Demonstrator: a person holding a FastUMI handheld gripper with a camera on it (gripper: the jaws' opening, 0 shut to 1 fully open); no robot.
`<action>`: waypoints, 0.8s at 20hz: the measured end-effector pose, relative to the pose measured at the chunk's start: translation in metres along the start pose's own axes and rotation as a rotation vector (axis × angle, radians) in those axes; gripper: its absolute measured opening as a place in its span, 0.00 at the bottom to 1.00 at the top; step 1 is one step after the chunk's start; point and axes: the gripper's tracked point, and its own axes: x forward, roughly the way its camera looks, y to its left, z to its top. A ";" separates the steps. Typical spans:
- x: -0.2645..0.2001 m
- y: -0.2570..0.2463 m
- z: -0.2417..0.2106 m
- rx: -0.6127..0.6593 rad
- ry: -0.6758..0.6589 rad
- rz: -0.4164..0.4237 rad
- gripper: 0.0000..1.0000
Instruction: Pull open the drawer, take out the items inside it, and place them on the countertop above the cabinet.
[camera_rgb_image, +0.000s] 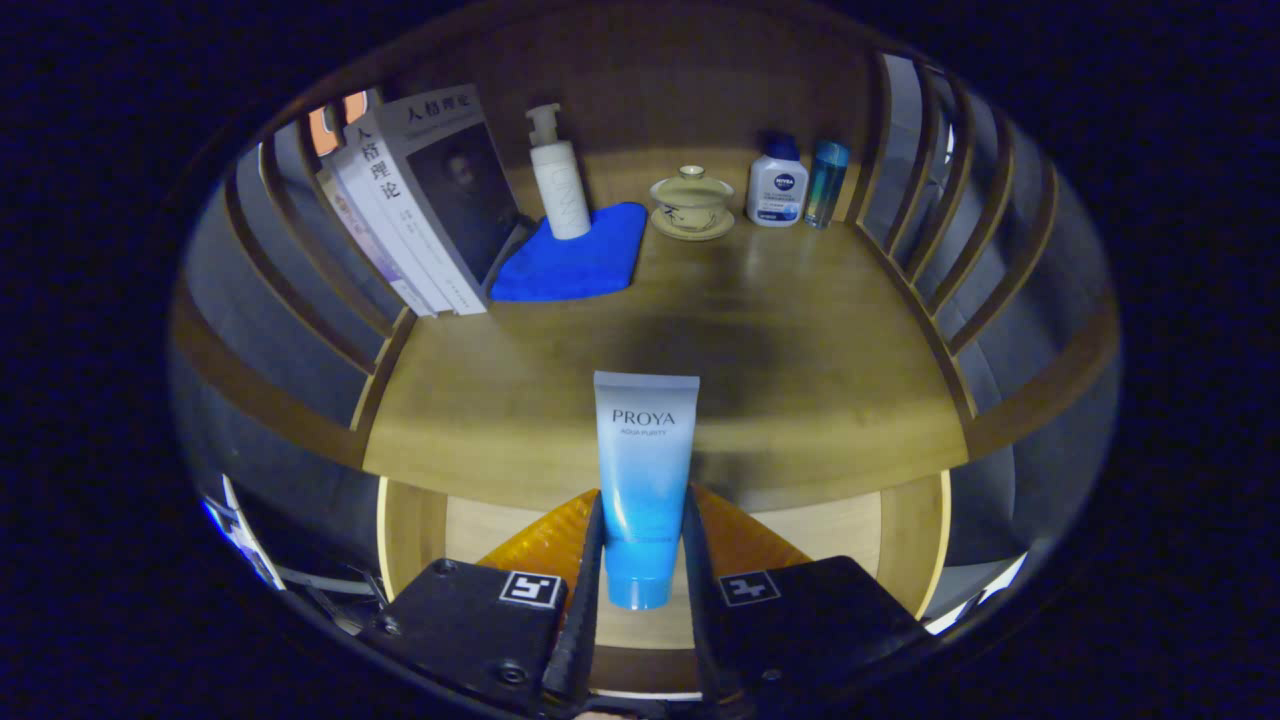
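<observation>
Gripper view: I am looking forward along the claw toward the wooden counter that fills the middle of the frame.
Claw: nearly closed, both fingers pressing the sides of the blue tube, which I hold cap end down near the bottom centre of the frame.
Tube position: its upper part stands in front of the counter's front edge; I cannot tell whether it touches the wood, and I judge it is still being carried.
Why held so: gripping low near the cap keeps the flat crimped end up and, I judge, lets me stand or lay it on the wood.
Drawer: the open drawer lies below the counter edge, at lower centre.
Drawer contents: an orange item shows behind the fingers on both sides; I judge it remains to be taken out.
Counter contents: leaning books at upper left, a pump bottle on a blue cloth, a lidded cup on a saucer, a white bottle and a teal bottle at upper right.
Free space: bare wood just ahead of the tube.
</observation>
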 end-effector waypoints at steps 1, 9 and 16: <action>0.006 -0.002 0.008 0.000 -0.004 -0.007 0.44; 0.036 -0.008 0.036 0.012 0.025 -0.033 0.43; 0.055 -0.009 0.033 0.014 0.087 -0.049 0.43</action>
